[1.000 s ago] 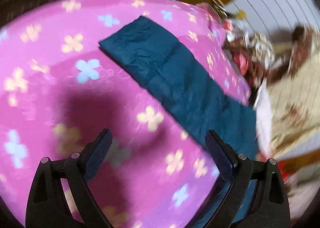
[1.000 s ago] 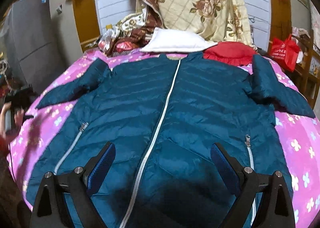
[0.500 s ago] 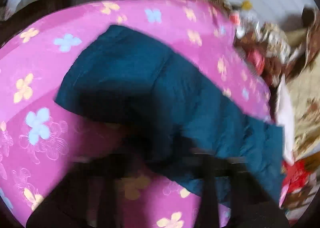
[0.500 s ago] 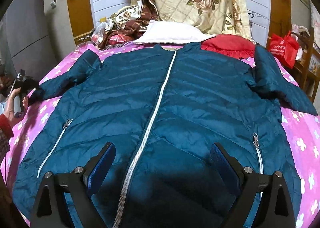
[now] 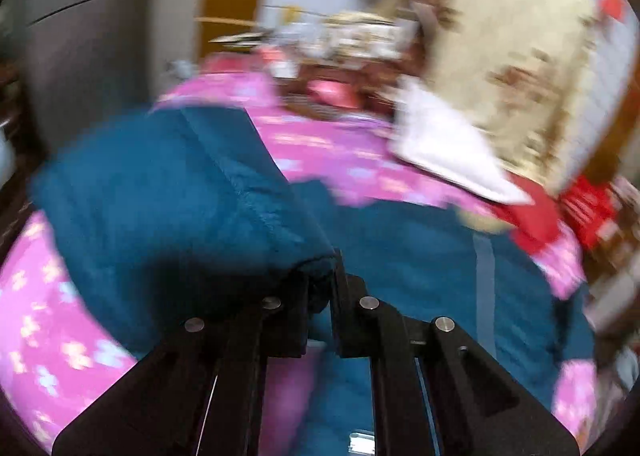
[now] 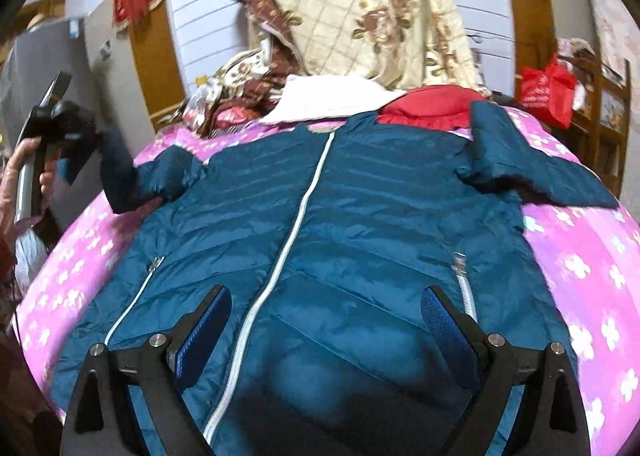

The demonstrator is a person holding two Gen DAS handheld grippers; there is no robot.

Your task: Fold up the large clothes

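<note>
Over at nine o'clock of the bed (image 6: pixel 580 256), the left gripper (image 5: pixel 320 288) is making its move: a second ago its fingers (image 5: pixel 296 312) were spread wide above the pink blanket, and now they are clenching tight on the cuff of the jacket's sleeve (image 5: pixel 168 192). That sleeve is coming up off the blanket, and the blurred left view suggests it is swinging in toward the jacket's body. Teal puffer jacket (image 6: pixel 340 224) is lying front-up across the bed, white zipper (image 6: pixel 296 224) running twelve to six. Right gripper (image 6: pixel 326 320) is hovering over the hem at six o'clock, fingers released, grasping nothing. Looks like the first fold, sleeve across chest, is getting underway; the far sleeve (image 6: pixel 532 172) at two o'clock is waiting its turn.
</note>
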